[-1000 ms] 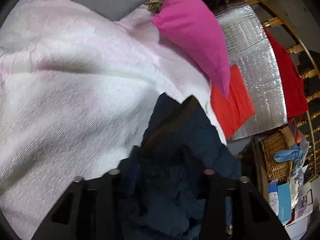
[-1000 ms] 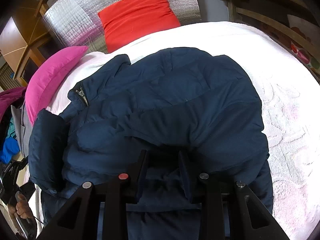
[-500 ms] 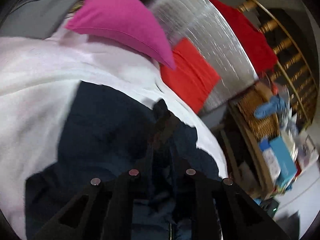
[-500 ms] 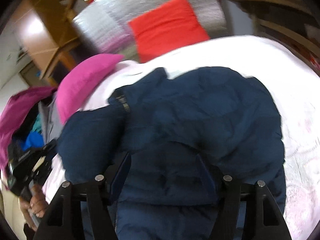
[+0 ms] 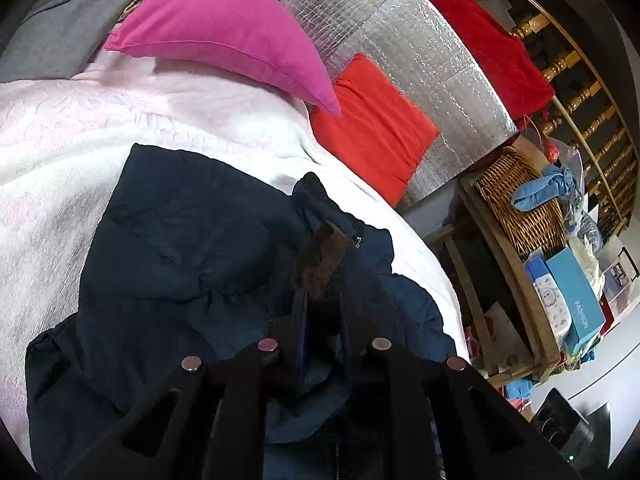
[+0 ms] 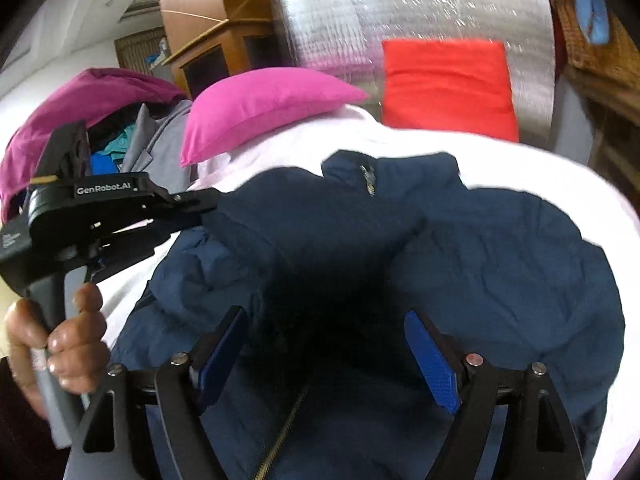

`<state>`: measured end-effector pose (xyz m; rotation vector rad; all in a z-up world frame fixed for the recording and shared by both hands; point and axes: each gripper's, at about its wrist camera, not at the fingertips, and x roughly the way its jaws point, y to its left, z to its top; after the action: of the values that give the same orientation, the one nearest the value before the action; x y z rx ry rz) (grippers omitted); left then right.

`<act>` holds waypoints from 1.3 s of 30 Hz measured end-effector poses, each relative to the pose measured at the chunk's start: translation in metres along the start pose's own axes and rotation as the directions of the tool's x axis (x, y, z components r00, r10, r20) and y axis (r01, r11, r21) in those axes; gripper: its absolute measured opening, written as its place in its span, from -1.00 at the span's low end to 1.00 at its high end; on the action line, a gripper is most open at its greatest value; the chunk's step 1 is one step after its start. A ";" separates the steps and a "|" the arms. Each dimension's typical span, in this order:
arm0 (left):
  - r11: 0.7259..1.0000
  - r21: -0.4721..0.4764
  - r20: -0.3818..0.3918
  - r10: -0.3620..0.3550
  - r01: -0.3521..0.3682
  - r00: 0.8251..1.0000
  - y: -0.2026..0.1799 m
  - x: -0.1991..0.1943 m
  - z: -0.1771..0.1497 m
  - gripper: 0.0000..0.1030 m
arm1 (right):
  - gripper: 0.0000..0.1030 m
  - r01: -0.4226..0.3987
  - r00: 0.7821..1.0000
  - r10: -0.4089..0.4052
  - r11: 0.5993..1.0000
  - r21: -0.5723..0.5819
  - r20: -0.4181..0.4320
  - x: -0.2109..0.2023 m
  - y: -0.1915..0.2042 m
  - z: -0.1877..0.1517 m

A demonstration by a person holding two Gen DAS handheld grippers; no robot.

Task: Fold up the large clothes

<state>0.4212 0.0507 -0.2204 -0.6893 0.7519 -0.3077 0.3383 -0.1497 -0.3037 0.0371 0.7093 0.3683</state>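
Folded over now, the navy jacket (image 6: 500,248) covers the white bedspread (image 5: 60,168), left gripper (image 5: 320,312) clamped on it, right gripper (image 6: 326,344) opening.

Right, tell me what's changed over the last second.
The right gripper has let go of the jacket and its fingers are opening. The left gripper has carried a jacket fold across and stays shut on it. The pink pillow and red pillow stayed put.

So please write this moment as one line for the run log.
left tool: shut on navy jacket | right tool: opening, pads clear of fabric | jacket on white blanket
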 end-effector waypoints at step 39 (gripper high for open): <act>0.954 -0.007 -0.103 0.296 -0.298 0.950 0.052 -0.002 0.008 -0.52 | 0.61 -0.407 0.828 0.479 0.155 0.900 0.292 0.032 -0.167 -0.071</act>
<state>0.4267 0.0940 -0.2503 -0.5740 0.9441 -0.0586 0.3682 -0.3018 -0.4039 1.4766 0.8931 0.4700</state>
